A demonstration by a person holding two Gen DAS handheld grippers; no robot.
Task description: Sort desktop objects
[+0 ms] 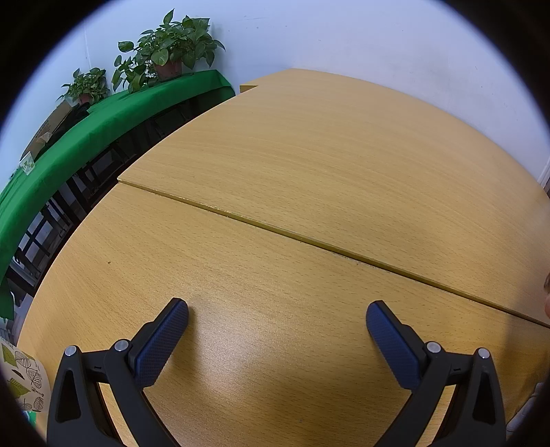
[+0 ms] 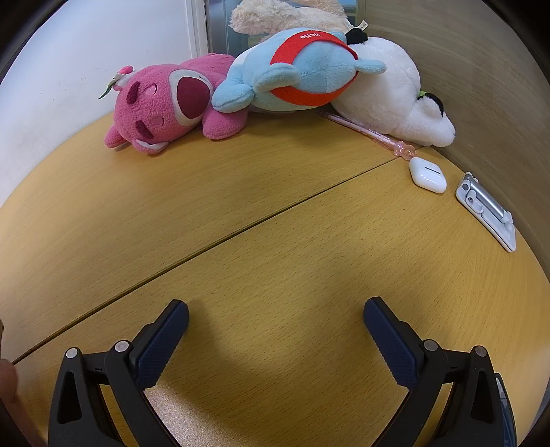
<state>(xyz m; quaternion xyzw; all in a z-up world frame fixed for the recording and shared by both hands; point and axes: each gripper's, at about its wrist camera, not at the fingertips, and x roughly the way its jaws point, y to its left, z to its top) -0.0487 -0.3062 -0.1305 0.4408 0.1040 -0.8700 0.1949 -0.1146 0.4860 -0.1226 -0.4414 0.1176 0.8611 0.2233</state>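
In the right wrist view, a pink plush bear (image 2: 161, 110), a light blue plush with a red band (image 2: 295, 72) and a white plush (image 2: 392, 93) lie in a row at the far side of the wooden desk (image 2: 275, 223). A pink pen (image 2: 367, 132) lies in front of the white plush. Beside its tip sit a white earbud case (image 2: 427, 174) and a silver phone stand (image 2: 488, 209). My right gripper (image 2: 276, 313) is open, well short of them, holding nothing. My left gripper (image 1: 277, 314) is open over bare desk (image 1: 309, 172).
A cream plush (image 2: 285, 15) lies behind the blue one. A wooden partition (image 2: 481, 86) bounds the desk on the right. In the left wrist view, a green-covered shelf (image 1: 113, 113) with potted plants (image 1: 168, 48) stands left of the desk, and a leaf-print paper (image 1: 24, 378) lies at the near left.
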